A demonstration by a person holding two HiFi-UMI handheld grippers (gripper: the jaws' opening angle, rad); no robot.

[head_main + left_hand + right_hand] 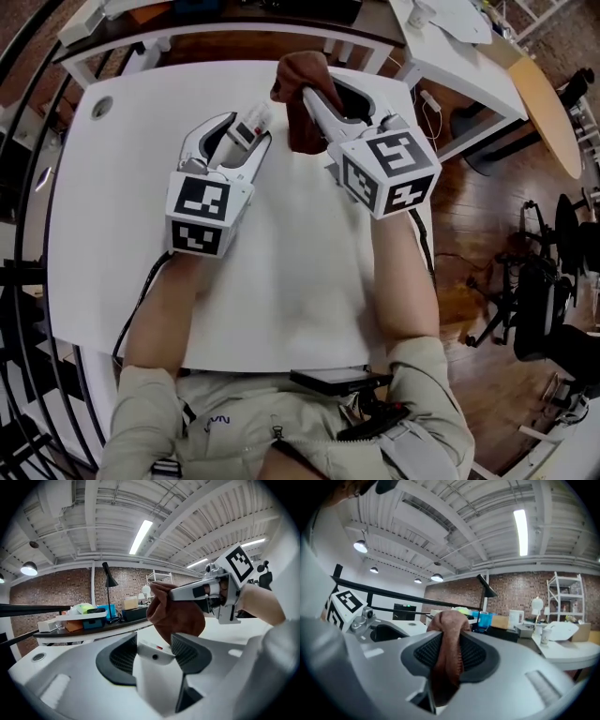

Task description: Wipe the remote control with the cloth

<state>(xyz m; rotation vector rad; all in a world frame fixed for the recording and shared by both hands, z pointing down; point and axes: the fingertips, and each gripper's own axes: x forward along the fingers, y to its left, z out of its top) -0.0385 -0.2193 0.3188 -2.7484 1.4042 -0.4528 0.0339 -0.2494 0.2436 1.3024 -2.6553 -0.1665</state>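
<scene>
My left gripper (251,127) is shut on a white remote control (251,123), held above the white table (141,187); its front end with a small red mark shows between the pads (154,652). My right gripper (305,80) is shut on a brown cloth (302,103), which bunches above the jaws and hangs below them. The cloth (447,660) is pinched between the ribbed pads in the right gripper view. Seen from the left gripper, the cloth (176,616) hangs just beyond the remote's tip, close to it; contact cannot be told.
A dark-topped side table with coloured bins (89,618) and a black lamp (108,581) stands beyond the white table. A second white desk (459,47) lies to the right. A grommet hole (101,106) sits at the table's left.
</scene>
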